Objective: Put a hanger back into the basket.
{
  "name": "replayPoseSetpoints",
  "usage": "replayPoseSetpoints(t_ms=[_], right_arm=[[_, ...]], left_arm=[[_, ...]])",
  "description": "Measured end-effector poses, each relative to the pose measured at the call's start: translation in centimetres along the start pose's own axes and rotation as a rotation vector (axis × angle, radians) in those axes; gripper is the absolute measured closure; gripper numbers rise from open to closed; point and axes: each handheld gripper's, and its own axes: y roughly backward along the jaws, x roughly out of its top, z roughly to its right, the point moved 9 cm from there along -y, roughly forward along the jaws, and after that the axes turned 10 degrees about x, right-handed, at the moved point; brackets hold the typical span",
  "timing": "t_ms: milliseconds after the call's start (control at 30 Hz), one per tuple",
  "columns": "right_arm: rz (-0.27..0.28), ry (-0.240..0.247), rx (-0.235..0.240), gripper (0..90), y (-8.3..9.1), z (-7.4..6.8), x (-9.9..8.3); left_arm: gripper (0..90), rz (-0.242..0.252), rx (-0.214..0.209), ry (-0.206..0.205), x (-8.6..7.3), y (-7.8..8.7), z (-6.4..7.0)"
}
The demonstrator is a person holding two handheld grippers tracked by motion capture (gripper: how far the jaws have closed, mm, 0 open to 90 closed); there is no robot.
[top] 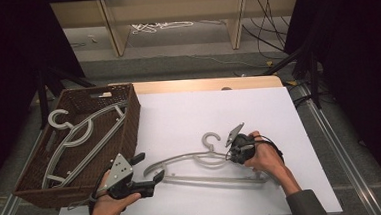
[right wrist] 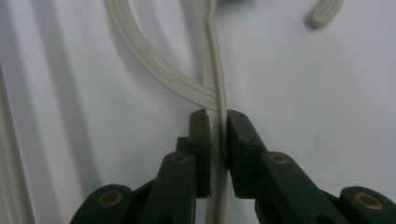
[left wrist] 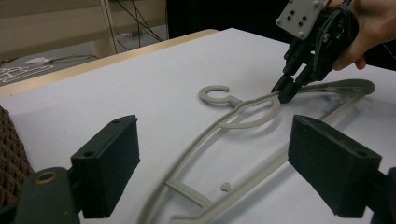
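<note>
A grey plastic hanger [top: 184, 157] lies flat on the white table [top: 189, 112], hook pointing away from me. My right gripper [top: 229, 157] is shut on the hanger's upper arm just right of the neck; in the right gripper view the thin bar [right wrist: 215, 70] runs between its closed jaws [right wrist: 217, 116]. My left gripper [top: 149, 166] is open at the hanger's left end, touching nothing. In the left gripper view its jaws [left wrist: 215, 140] stand wide apart with the hanger [left wrist: 246, 124] ahead, and the right gripper [left wrist: 284, 91] pinches it farther off.
A brown wicker basket [top: 129, 123] stands at the table's left edge with grey hangers [top: 80, 134] lying in it. Beyond the table are wooden shelf legs and loose cables on the floor. White table surface lies open behind and right of the hanger.
</note>
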Motion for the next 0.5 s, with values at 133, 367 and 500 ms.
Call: replayPoseSetpoints(t_ms=[133, 367, 500], right_arm=[[0.008, 0.041, -0.010, 81.9, 0.1, -0.1, 0.0], [0.039, 0.082, -0.033, 81.9, 1.1, -0.4, 0.1], [0.054, 0.106, -0.050, 82.0, 1.8, -0.6, 0.1]], left_arm=[[16.3, -0.007, -0.001, 0.006, -0.1, 0.0, 0.0], [16.4, -0.008, -0.005, 0.000, -0.1, -0.3, 0.0], [16.6, -0.014, 0.002, -0.013, 0.0, -0.4, 0.0]])
